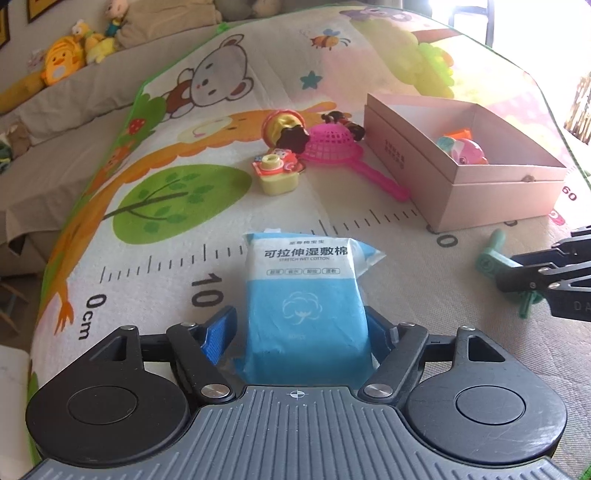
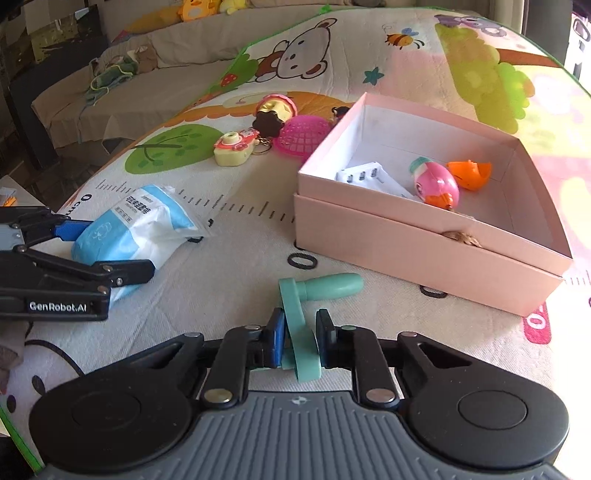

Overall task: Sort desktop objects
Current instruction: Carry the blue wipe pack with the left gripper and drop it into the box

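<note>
We see a cartoon play mat (image 1: 236, 206) w/ bear, tree & ruler print as the work surface. Beige sofa (image 1: 74, 122) behind, plush toys (image 1: 74, 51) along its back. Strong daylight from a window (image 1: 517, 18) at upper right.

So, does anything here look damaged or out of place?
One thing: the pink box has a small brown spot at the near wall's seam, possibly a tear or something caught there; I cannot tell which. The cotton pack and green handle toy look intact.
</note>
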Motion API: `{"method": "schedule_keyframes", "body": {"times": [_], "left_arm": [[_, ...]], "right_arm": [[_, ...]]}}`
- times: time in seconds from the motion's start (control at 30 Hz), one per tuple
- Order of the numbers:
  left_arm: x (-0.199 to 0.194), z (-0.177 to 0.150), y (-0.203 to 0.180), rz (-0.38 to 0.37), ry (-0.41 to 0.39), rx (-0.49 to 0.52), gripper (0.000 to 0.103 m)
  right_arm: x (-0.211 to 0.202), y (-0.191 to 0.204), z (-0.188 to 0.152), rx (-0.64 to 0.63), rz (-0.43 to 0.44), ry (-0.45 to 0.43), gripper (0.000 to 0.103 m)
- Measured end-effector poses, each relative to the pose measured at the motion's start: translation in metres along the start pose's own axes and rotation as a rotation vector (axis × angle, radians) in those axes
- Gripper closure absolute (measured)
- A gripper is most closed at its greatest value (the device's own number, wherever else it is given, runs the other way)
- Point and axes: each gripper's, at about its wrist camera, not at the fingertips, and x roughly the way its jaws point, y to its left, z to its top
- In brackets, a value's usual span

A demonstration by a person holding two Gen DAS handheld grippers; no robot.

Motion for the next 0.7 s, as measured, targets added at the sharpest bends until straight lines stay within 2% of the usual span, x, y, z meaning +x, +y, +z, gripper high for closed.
{"method": "schedule_keyframes", "body": {"times": [0.1, 0.23, 0.27, 0.37, 0.47, 0.57, 0.7], "left_arm": [[0.008, 0.005, -0.002, 0.006, 0.005, -0.004, 0.025], [0.016, 0.009, -0.002, -0.013, 0.004, -0.028, 0.033], [0.016, 0.01, -0.004, -0.018, 0.0, -0.027, 0.038], [0.015, 0.008, -0.006, -0.027, -0.003, -0.018, 0.041], [0.01, 0.006, -0.008, -0.032, -0.002, -0.011, 0.042], [0.003, 0.002, -0.013, -0.032, 0.001, -0.002, 0.043], [-0.011, -0.003, -0.024, -0.053, -0.004, 0.028, 0.043]], "right_arm": [[-0.008, -0.021, -0.009, 0.038, -0.039, 0.004, 0.086], [-0.01, -0.036, -0.012, 0.078, -0.049, 0.005, 0.085], [-0.01, -0.037, -0.011, 0.08, -0.05, 0.003, 0.085], [-0.004, -0.033, -0.007, 0.064, -0.054, -0.013, 0.084], [-0.001, -0.027, -0.004, 0.033, -0.069, -0.024, 0.085], [-0.002, -0.023, -0.004, 0.007, -0.069, -0.018, 0.091], [-0.013, -0.02, -0.013, -0.018, -0.053, -0.003, 0.092]]}}
